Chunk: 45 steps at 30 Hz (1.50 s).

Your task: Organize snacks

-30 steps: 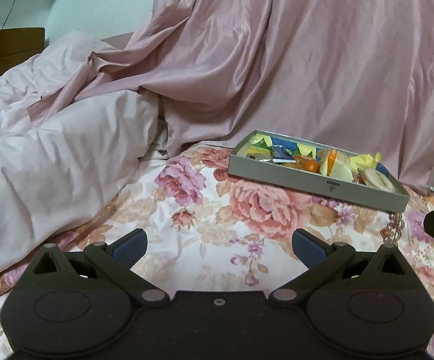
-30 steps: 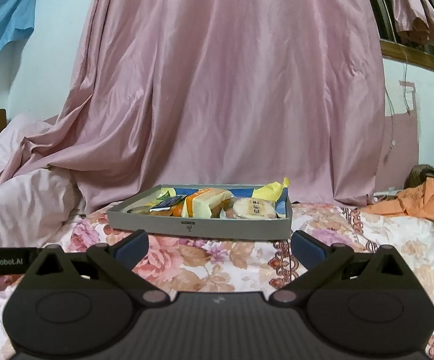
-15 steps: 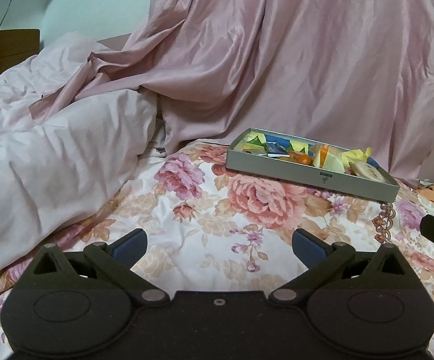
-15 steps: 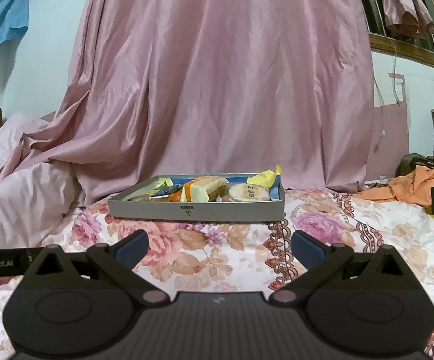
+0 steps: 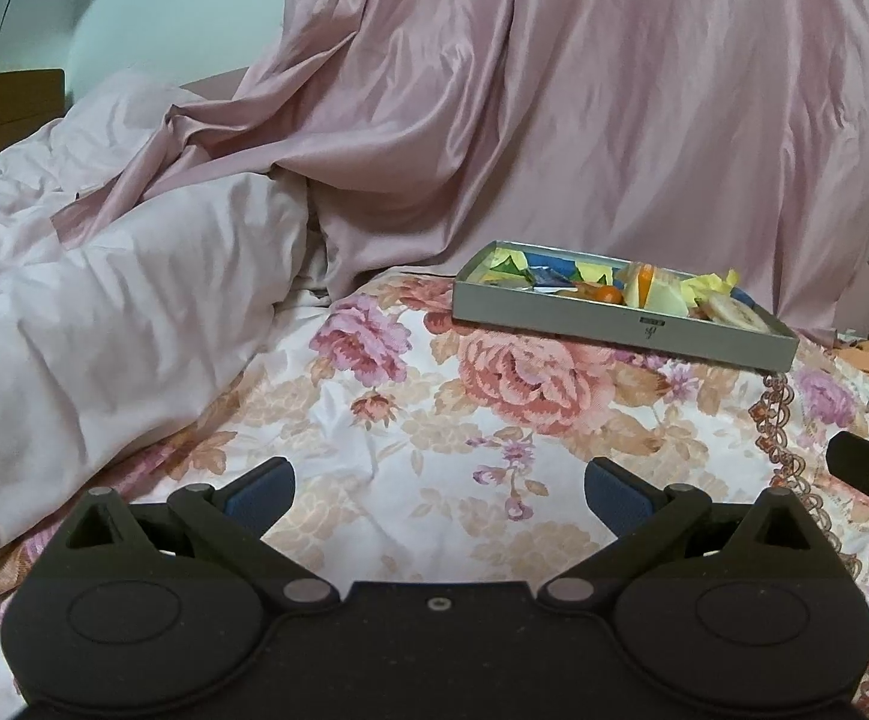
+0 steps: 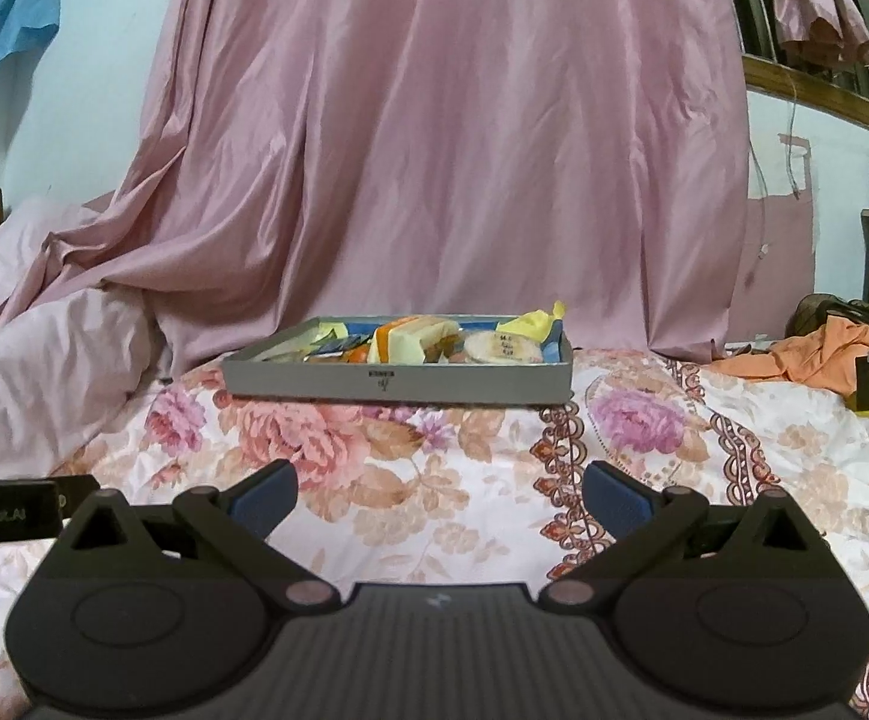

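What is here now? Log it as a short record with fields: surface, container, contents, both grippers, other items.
surface: floral bedsheet
container: grey tray on the bedsheet, ahead of both grippers
contents: wrapped snacks, mixed; a round packet at the right end
left gripper: open, empty, apart from the tray
right gripper: open, empty, facing the tray's long side
other items: pink curtain behind the tray; duvet left; orange cloth right

Bare floral bedspread (image 6: 434,480) lies open up to the tray (image 6: 398,381); duvet (image 5: 104,312) crowds the left
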Each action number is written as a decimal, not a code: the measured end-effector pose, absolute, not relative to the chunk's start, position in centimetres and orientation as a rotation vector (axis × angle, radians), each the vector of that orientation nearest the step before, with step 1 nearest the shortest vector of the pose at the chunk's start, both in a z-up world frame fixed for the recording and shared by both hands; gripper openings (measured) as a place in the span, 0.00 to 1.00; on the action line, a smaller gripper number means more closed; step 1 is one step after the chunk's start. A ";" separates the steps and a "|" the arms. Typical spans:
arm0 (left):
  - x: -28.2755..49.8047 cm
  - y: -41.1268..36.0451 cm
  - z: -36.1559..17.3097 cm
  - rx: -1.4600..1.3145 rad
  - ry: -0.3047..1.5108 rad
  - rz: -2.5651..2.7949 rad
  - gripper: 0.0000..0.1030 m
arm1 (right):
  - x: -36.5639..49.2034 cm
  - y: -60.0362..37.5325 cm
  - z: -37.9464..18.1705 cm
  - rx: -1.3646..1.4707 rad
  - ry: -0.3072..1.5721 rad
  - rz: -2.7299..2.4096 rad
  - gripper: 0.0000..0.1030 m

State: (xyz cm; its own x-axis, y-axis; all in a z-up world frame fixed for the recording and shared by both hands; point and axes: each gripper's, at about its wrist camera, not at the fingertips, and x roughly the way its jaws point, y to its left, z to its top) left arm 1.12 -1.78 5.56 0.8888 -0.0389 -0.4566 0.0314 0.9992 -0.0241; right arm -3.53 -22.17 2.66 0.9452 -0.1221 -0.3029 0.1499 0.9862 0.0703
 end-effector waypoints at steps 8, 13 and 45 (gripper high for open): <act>1.5 -2.0 4.2 0.011 0.495 -0.009 0.99 | -3.0 -22.1 1.5 0.088 0.322 -0.114 1.00; 1.8 -2.1 3.5 0.026 0.513 -0.006 0.99 | -2.5 -22.4 0.7 0.109 0.350 -0.109 1.00; 1.6 -2.4 3.1 0.036 0.523 -0.011 0.99 | -2.2 -21.6 -0.4 0.086 0.397 -0.081 1.00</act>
State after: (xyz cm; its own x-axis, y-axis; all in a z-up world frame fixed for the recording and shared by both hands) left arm 1.60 -2.35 3.12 0.8660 -0.0014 -0.5000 0.0200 0.9993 0.0318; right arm -2.23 -21.62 -0.38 0.9189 -0.0615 -0.3896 0.0953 0.9931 0.0679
